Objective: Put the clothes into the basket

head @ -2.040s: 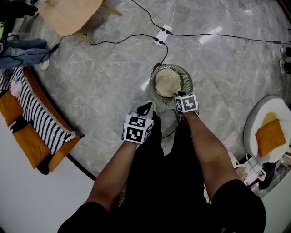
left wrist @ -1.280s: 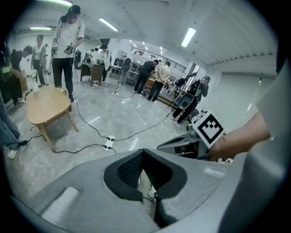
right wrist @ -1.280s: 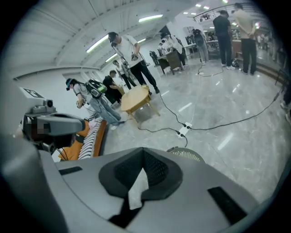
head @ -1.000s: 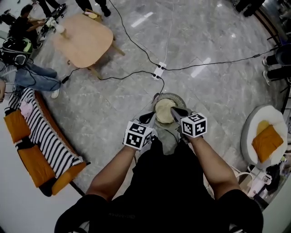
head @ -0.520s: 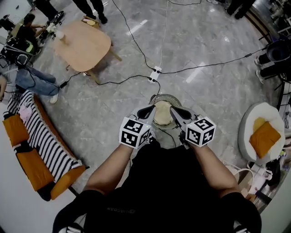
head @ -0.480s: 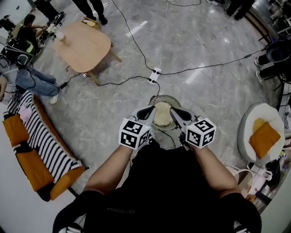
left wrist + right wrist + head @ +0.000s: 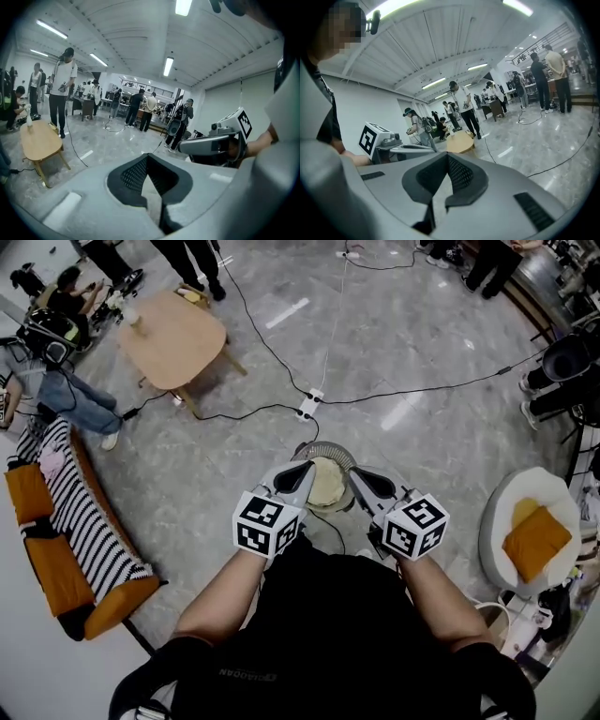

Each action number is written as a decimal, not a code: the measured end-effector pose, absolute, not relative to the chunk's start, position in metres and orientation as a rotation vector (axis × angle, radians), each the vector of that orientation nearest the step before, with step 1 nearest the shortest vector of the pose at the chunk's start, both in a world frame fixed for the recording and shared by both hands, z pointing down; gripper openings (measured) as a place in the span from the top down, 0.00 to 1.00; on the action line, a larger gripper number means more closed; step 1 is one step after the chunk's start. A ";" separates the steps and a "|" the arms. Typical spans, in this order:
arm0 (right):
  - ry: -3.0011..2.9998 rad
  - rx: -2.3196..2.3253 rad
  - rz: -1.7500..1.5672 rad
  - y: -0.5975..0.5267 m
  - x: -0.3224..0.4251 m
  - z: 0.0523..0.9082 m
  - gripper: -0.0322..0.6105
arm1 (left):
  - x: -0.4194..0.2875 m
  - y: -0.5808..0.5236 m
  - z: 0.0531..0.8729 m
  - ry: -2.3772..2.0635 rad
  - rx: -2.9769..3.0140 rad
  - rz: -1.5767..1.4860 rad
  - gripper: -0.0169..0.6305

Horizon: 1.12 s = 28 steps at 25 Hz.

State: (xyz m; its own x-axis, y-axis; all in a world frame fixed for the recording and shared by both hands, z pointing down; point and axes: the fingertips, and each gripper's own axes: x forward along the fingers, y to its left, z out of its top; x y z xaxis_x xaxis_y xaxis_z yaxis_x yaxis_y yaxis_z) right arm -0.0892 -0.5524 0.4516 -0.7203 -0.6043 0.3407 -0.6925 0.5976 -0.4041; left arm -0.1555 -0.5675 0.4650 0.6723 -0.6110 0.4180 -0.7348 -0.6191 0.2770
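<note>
A round wire basket [image 7: 322, 446] stands on the marble floor just ahead of the person's feet, with a cream cloth [image 7: 325, 486] bunched inside it. In the head view my left gripper [image 7: 305, 468] and right gripper [image 7: 356, 476] are held side by side above the basket, partly hiding it. Both point forward across the room, not down. The left gripper [image 7: 147, 157] has its jaws shut tip to tip with nothing between them. The right gripper [image 7: 446, 157] is likewise shut and empty. Each gripper view shows the other gripper beside it.
A power strip [image 7: 307, 409] with black cables lies just beyond the basket. A wooden table [image 7: 173, 334] stands far left. A striped sofa with orange cushions [image 7: 66, 512] lines the left edge. A white round chair [image 7: 497, 512] is at right. Several people stand around the room.
Both grippers have risen from the basket and now point level. The right gripper came up off the cream cloth, which stays in the basket. The head view shows more of the room.
</note>
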 end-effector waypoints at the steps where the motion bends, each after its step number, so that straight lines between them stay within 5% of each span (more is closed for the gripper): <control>1: -2.662 1.082 0.778 -0.547 -0.081 0.449 0.93 | -0.147 -0.561 0.462 -1.059 2.462 0.394 0.97; 16: -2.748 0.963 0.766 -0.458 0.021 0.439 0.93 | -0.057 -0.464 0.450 -1.231 2.398 0.363 0.97; 28: -2.773 0.859 0.807 -0.416 0.017 0.441 0.93 | -0.058 -0.418 0.438 -1.315 2.360 0.361 0.97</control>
